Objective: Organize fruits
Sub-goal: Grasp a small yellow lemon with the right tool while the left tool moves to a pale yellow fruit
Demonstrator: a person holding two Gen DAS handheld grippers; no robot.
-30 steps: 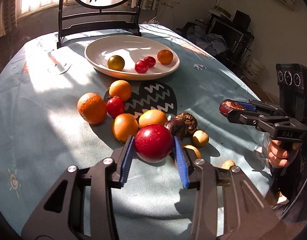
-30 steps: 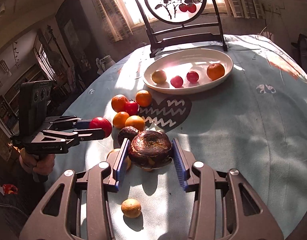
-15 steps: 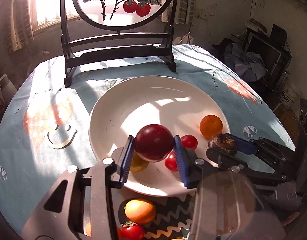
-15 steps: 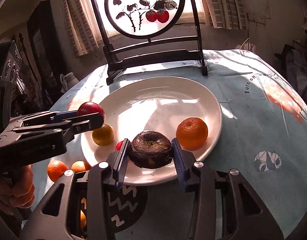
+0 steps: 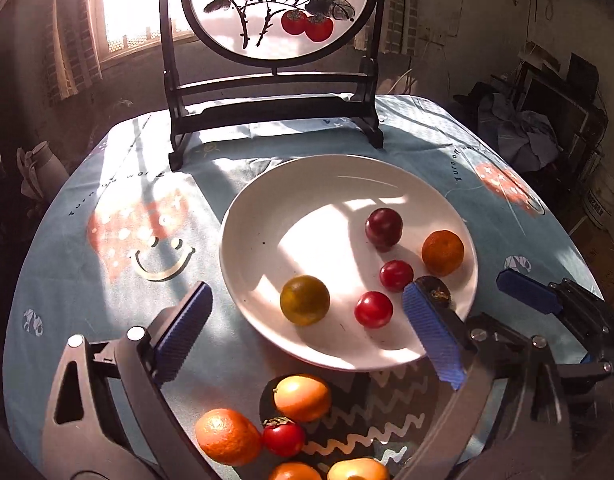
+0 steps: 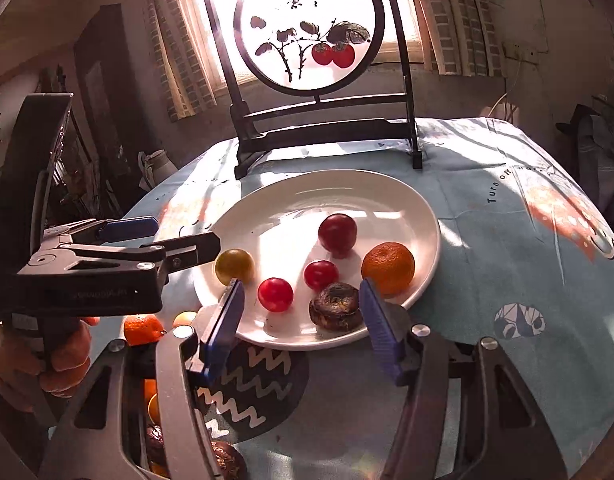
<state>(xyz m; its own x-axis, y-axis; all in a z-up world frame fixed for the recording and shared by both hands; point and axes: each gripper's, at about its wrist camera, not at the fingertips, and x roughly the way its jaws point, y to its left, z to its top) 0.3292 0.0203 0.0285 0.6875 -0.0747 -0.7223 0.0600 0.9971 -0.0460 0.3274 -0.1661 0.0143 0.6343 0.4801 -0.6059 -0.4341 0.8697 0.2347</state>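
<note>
Printed on the blue tablecloth (image 6: 507, 240): "Turn off" (rest of the phrase blurred), seen again upside down near the far left edge. Brushed on the round painted screen (image 6: 307, 28): Chinese characters, roughly "小事".

— What covers the round table (image 5: 107, 280)?
— A pale blue printed cloth. The white plate (image 5: 247, 248) sits mid-table, the dark screen stand (image 5: 275, 108) behind it.
— And nearer than the plate?
— A dark zigzag mat (image 6: 259, 388) touching its rim, with loose oranges (image 5: 227, 436), perhaps five.
</note>
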